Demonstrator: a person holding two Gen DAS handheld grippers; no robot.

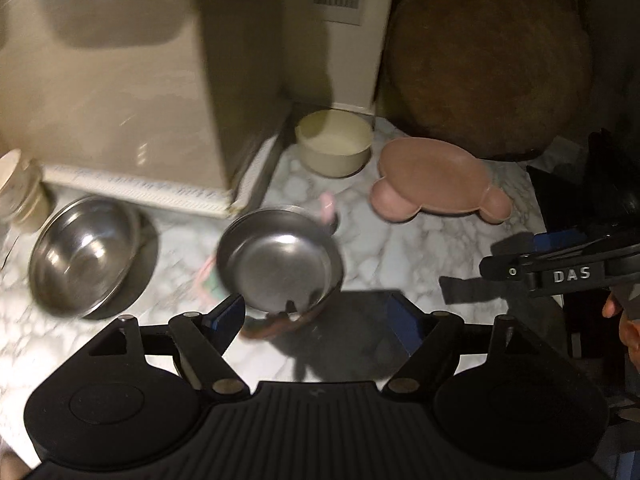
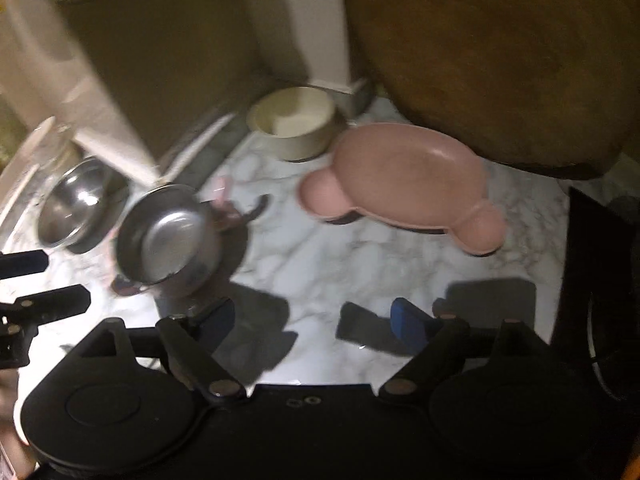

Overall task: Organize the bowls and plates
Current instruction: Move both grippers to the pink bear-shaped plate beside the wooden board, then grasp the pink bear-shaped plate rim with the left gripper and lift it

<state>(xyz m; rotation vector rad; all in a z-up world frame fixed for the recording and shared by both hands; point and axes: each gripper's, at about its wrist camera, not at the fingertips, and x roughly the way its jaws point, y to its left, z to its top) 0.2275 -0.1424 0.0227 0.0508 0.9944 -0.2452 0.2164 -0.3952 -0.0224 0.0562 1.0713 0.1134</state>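
A shallow steel dish (image 1: 280, 260) (image 2: 168, 236) sits tilted on top of a small pink and brown stack on the marble counter (image 1: 400, 248). My left gripper (image 1: 316, 316) hovers just short of it, open, with nothing pressed between its pads. Left of the dish stands a deeper steel bowl (image 1: 84, 256) (image 2: 76, 204). A cream bowl (image 1: 334, 144) (image 2: 296, 120) and a pink bear-shaped plate (image 1: 436, 180) (image 2: 404, 184) lie further back. My right gripper (image 2: 312, 320) is open over bare counter in front of the pink plate. Each wrist view catches the other gripper at its edge.
A large round wooden board (image 1: 492, 60) leans at the back right behind the pink plate. A tall beige appliance (image 1: 120, 100) fills the back left. A cup-like stack (image 1: 20, 188) stands at the far left. A dark object (image 2: 600, 280) borders the counter on the right.
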